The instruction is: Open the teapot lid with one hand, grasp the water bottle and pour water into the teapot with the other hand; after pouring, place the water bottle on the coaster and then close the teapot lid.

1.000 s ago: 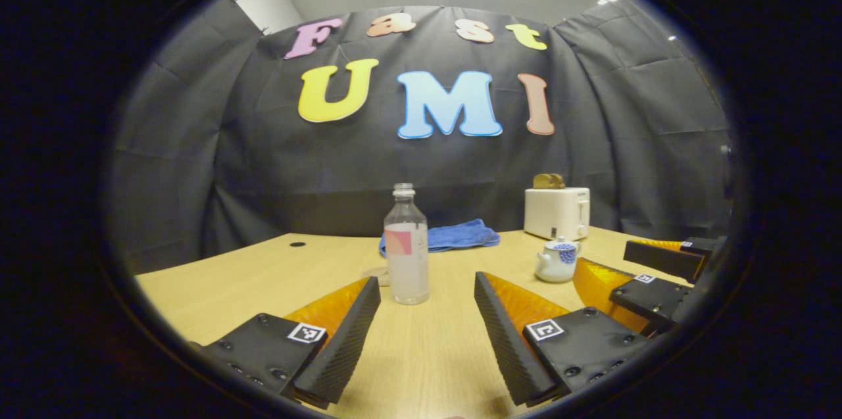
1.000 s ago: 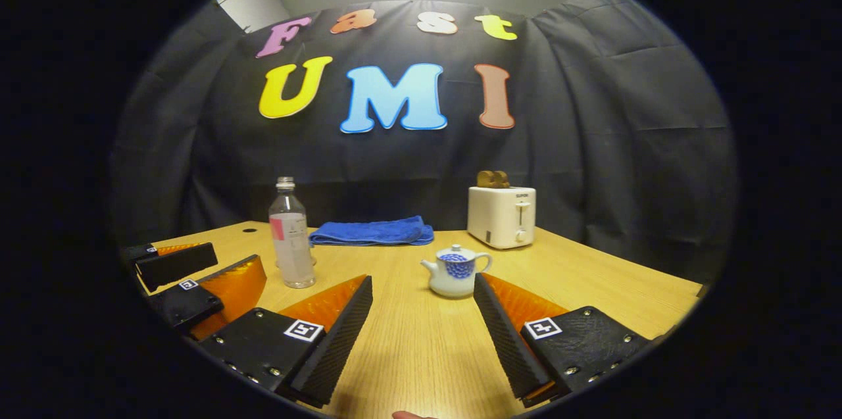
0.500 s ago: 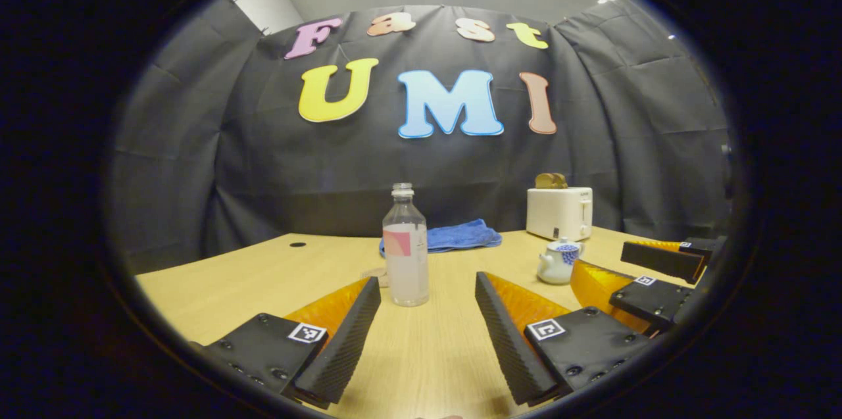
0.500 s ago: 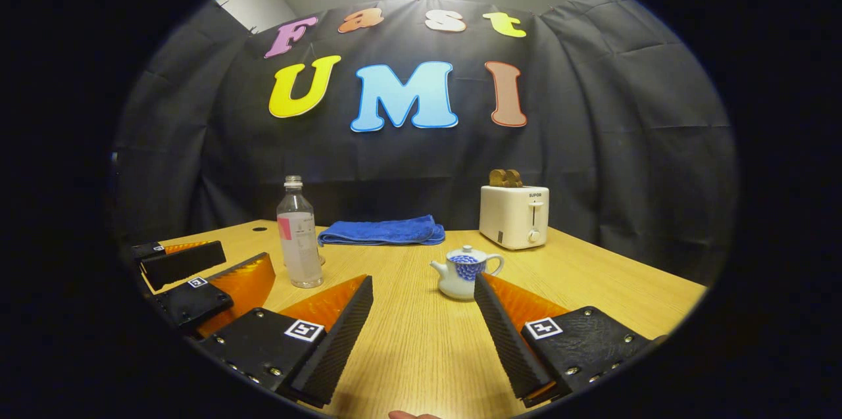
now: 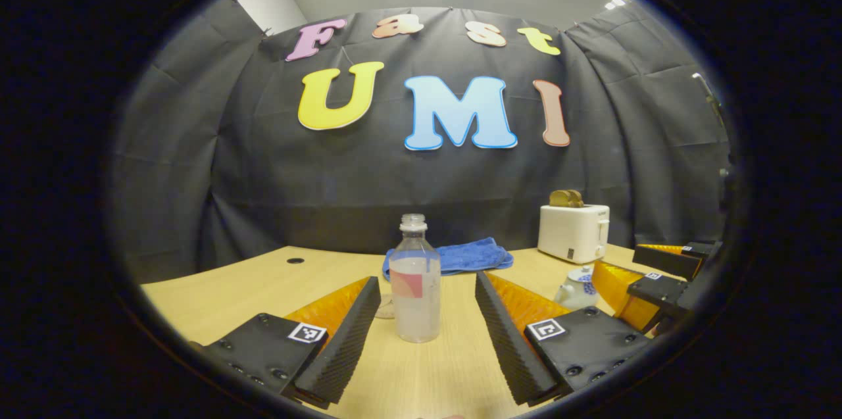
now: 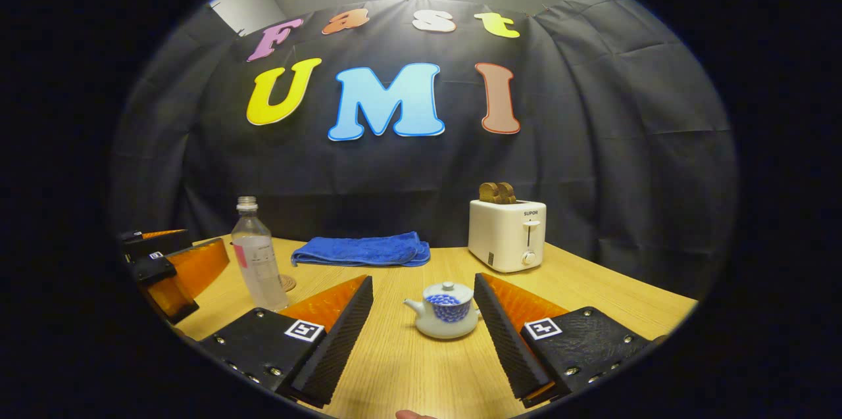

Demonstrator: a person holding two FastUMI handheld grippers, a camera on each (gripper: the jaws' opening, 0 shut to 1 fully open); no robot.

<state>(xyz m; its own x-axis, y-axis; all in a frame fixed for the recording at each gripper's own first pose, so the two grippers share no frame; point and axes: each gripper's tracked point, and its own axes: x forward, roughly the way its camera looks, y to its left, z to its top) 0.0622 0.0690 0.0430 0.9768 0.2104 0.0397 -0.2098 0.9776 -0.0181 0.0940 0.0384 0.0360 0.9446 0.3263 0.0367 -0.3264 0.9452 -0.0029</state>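
In the left gripper view, the left hand-held gripper [image 5: 427,340] is spread wide, the uncapped water bottle [image 5: 414,287] upright on the tabletop [image 5: 230,287] between its fingers, untouched. In the right gripper view, the right hand-held gripper [image 6: 424,333] gapes too, around the lidded teapot [image 6: 444,310] without contact. A coaster [image 6: 287,283] lies just behind the bottle. Farther back sit a folded blue towel [image 6: 362,250] and a toaster [image 6: 506,235].
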